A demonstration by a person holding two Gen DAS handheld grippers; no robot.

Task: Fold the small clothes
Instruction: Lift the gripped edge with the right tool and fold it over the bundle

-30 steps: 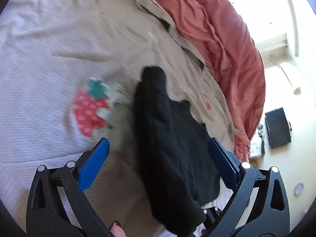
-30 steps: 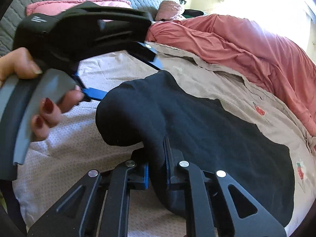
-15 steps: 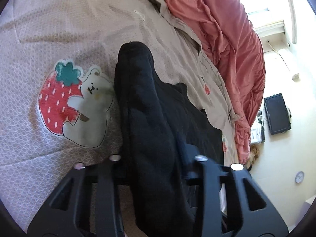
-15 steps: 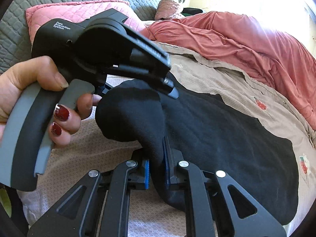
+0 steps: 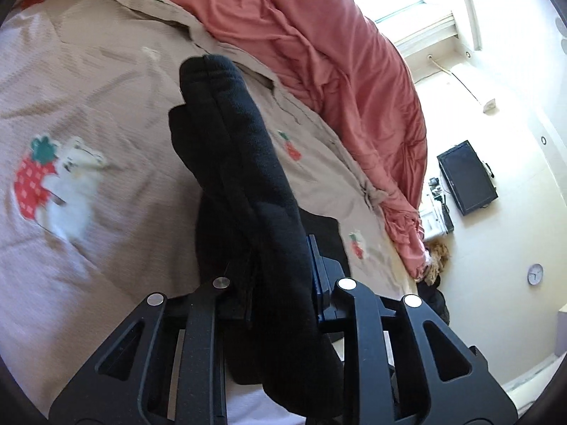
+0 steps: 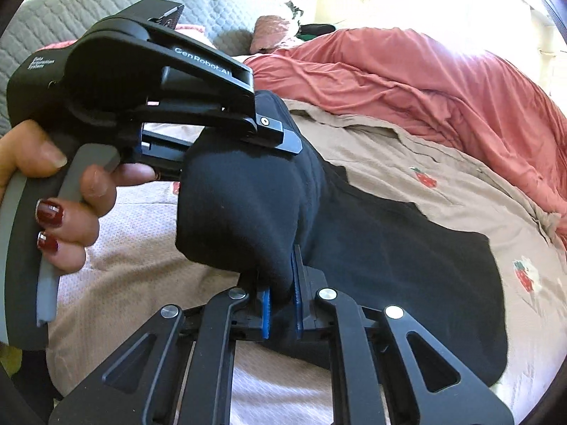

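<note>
Gripping a gathered fold of the black garment (image 5: pixel 248 191), the left gripper (image 5: pixel 280 283) has its two fingers pressed in on the thick dark cloth, which rises between them and stands up in a bunched ridge above the bed. In the right wrist view the same tool appears at the far left, held by a hand (image 6: pixel 63 191) with dark red painted nails that squeezes its grey trigger, its tip buried in the upper part of the cloth. To the left of the ridge, the beige bedspread (image 5: pixel 106 81) carries a printed patch of a red strawberry with a white bear (image 5: pixel 53 184), somewhat blurred. Further right, the right gripper (image 6: pixel 281 304) is clamped on another fold of the same garment, the blue pads (image 6: pixel 265 311) pinching a narrow neck of fabric between them. From that pinch the cloth swells up into a rounded lump toward the other tool, while the rest of it spreads flat across the bedspread to the right. Beyond it, a salmon-red duvet (image 6: pixel 425 81) lies heaped along the far side of the bed, and a grey quilted headboard (image 6: pixel 71 10) shows at the upper left. At the far right of the left wrist view, a dark screen (image 5: pixel 467 177) hangs on a pale wall.
</note>
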